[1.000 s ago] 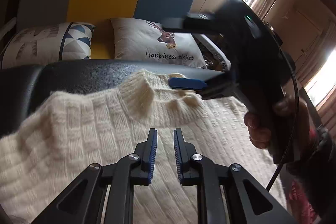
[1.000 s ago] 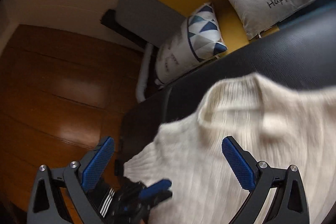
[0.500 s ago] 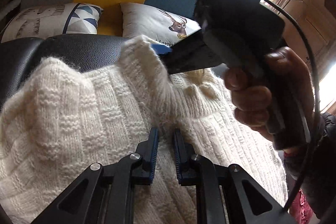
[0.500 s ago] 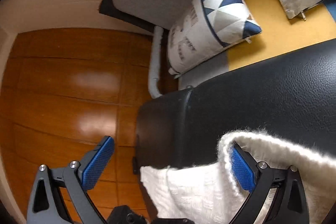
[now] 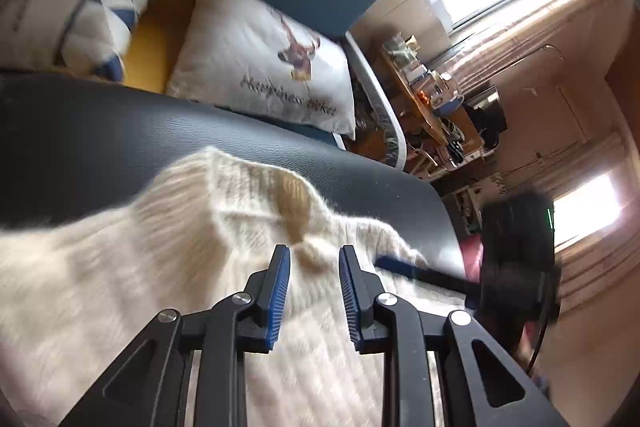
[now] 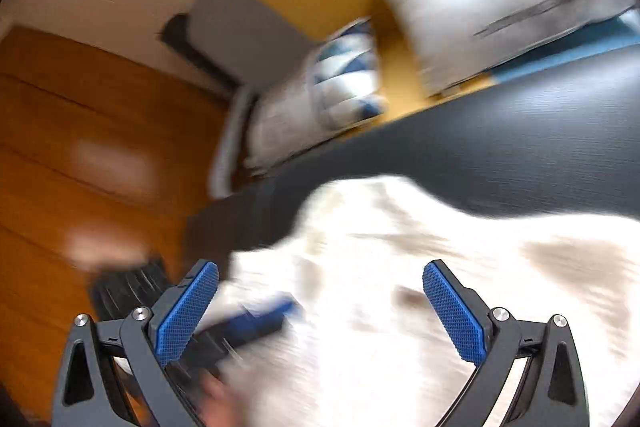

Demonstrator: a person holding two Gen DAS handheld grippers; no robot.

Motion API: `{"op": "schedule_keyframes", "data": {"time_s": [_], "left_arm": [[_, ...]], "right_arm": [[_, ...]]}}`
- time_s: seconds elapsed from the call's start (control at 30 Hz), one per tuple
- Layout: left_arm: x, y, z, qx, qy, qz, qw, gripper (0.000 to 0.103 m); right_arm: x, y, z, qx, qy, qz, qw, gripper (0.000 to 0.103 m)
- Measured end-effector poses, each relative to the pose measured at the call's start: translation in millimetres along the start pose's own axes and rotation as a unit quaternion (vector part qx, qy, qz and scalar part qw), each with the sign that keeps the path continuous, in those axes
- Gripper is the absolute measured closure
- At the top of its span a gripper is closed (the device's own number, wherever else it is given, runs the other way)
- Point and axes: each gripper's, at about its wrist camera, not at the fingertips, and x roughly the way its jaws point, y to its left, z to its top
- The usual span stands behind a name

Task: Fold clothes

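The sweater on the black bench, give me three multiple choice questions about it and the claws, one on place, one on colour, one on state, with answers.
1. The sweater lies on:
A. the wooden floor
B. the black bench
C. the deer pillow

2. The claw pads are:
A. blue
B. red
C. yellow

3. The right claw is:
A. shut on the sweater
B. shut on a pillow
C. open

Answers: B, knit spreads over black padding; A, both claws show blue textured pads; C, its fingers stand wide apart above the knit.
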Motion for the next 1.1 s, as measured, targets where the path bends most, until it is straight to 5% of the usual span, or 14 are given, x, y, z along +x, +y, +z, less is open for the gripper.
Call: {"op": "schedule_keyframes", "data": {"time_s": [0.17,0.43,0.57,0.7,0.77,0.93,1.03,1.1], "left_arm": [[32.8,3.9,16.9,-0.026,0.03,-0.008,0.9992,0.074],[75.9,-9.7,32.7,0.031,0.082,-0.043,0.9952,0.072],[90.0,-29.8,32.3,0.088,0.114,-0.069,0.9871,0.098],[95.8,-13.8,55.5,0.068,0.072,0.021,0.9949,0.1],[99.2,-8.1,57.5,0.069,0.073,0.027,0.9946,0.1],[99.8,-22.1,54.7,0.097,0.068,0.062,0.9911,0.099],[83.9,-28.7,50.0,0.093,0.052,0.085,0.9907,0.082],[60.9,-34.1,41.6,0.086,0.021,0.106,0.9904,0.081]], "right_arm": [[-17.9,-15.2,-30.3,-0.054,0.018,-0.069,0.996,0.0],[-3.5,-15.7,-53.3,-0.149,0.04,-0.124,0.98,0.0],[-10.6,-26.6,-60.1,-0.158,0.025,-0.097,0.982,0.0],[-18.6,-44.2,-64.8,-0.136,-0.014,-0.037,0.99,0.0],[-17.8,-44.1,-64.5,-0.131,-0.022,-0.024,0.991,0.0],[-14.2,-32.3,-71.4,-0.17,-0.017,-0.051,0.984,0.0],[-12.0,-27.2,-74.8,-0.19,-0.013,-0.068,0.979,0.0],[-12.0,-26.1,-76.4,-0.195,-0.014,-0.076,0.978,0.0]]}}
